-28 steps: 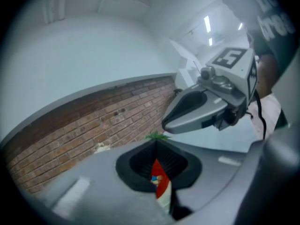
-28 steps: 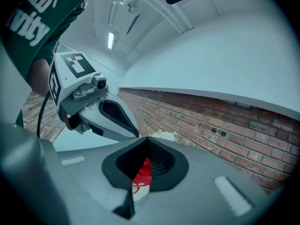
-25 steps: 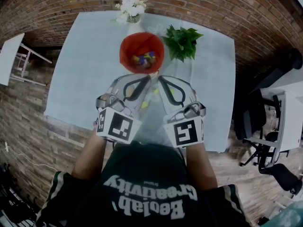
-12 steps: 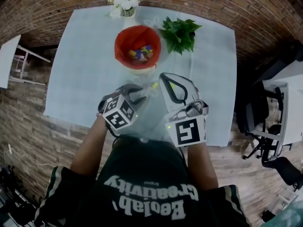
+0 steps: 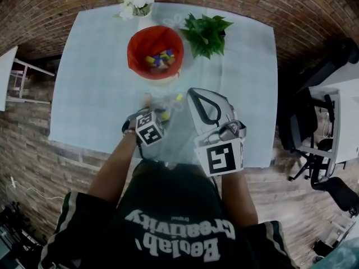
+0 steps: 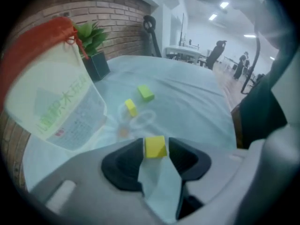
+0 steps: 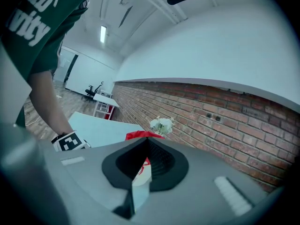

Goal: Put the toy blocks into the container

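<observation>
On the far left of the left gripper view stands the white plastic container with a red liner (image 6: 51, 102). It is tilted in that picture, and a dark pot with a green leafy plant (image 6: 93, 55) is just behind it. From the head view some coloured blocks already lie inside the container.

To the right of it, on the light blue cloth-covered table (image 5: 84, 94), lie a flat yellow toy block (image 6: 131, 108) and a yellow-green toy block (image 6: 146, 93). They are near each other and well apart from the container.

Closer to the camera, a small yellow cube block (image 6: 155, 147) rests on the cloth right between the tips of the left gripper (image 6: 156, 152). The left forearm reaches forward over the near edge of the table, and this gripper points steeply down at the cloth. Its jaws stand moderately apart and have just been opening. The yellow cube sits in the gap with a dark pad close on each side, but the pads do not press on it.

Further right, the right gripper (image 7: 147, 139) is held nearly level above the near part of the table and points toward the container. Its two tips meet, and nothing is between them.
</observation>
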The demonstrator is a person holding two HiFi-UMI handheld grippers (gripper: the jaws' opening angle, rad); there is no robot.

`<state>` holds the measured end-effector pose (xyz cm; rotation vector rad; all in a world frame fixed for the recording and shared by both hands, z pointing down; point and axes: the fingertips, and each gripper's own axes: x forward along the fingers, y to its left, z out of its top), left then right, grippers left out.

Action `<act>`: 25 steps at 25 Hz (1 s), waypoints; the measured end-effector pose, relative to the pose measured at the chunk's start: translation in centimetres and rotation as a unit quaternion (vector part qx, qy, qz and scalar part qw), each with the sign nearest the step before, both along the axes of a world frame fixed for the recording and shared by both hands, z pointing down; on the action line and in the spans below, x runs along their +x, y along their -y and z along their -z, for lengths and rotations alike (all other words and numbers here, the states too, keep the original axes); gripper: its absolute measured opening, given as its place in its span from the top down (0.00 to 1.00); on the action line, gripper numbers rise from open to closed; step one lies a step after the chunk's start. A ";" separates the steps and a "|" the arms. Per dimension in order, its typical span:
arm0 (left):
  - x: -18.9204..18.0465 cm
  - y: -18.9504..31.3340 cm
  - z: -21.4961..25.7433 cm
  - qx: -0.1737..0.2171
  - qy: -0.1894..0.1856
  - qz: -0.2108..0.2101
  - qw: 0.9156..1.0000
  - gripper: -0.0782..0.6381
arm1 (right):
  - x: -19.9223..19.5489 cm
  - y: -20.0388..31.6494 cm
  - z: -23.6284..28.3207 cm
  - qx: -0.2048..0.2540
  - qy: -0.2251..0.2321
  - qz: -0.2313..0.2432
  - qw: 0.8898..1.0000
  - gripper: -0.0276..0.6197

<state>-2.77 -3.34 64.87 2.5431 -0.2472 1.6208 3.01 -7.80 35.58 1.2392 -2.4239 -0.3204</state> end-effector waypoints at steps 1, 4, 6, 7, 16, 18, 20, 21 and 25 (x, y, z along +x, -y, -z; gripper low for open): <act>0.0 0.1 -0.4 0.001 0.005 0.000 1.000 0.65 | 0.1 0.0 -0.1 -0.001 -0.001 -0.001 1.000 0.95; 0.0 0.2 -1.3 0.003 0.018 0.002 1.000 0.68 | 0.3 -0.1 -0.5 -0.005 -0.003 -0.004 1.000 0.95; -0.1 0.3 -1.5 0.002 0.019 0.006 1.000 0.69 | 0.3 -0.1 -0.6 -0.005 -0.005 -0.003 1.000 0.95; 0.0 0.3 -1.4 0.003 0.019 0.007 1.000 0.69 | 0.4 -0.1 -0.5 -0.004 -0.005 -0.003 1.000 0.95; 2.7 4.8 10.9 0.123 -0.117 0.069 0.983 0.69 | 0.9 0.6 0.8 0.013 -0.004 -0.009 1.000 0.95; 2.9 5.6 15.8 0.161 -0.159 0.081 0.971 0.69 | 0.7 0.8 1.7 0.021 0.001 -0.007 1.000 0.95; 2.7 6.0 20.4 0.197 -0.197 0.087 0.957 0.69 | 0.4 0.9 2.7 0.031 0.002 -0.004 1.000 0.95; 2.6 6.1 22.5 0.213 -0.213 0.090 0.949 0.69 | 0.2 0.9 3.2 0.035 0.003 -0.003 0.999 0.95; 1.6 5.8 29.6 0.258 -0.279 0.103 0.919 0.69 | -0.6 0.9 4.7 0.048 0.007 0.006 0.999 0.95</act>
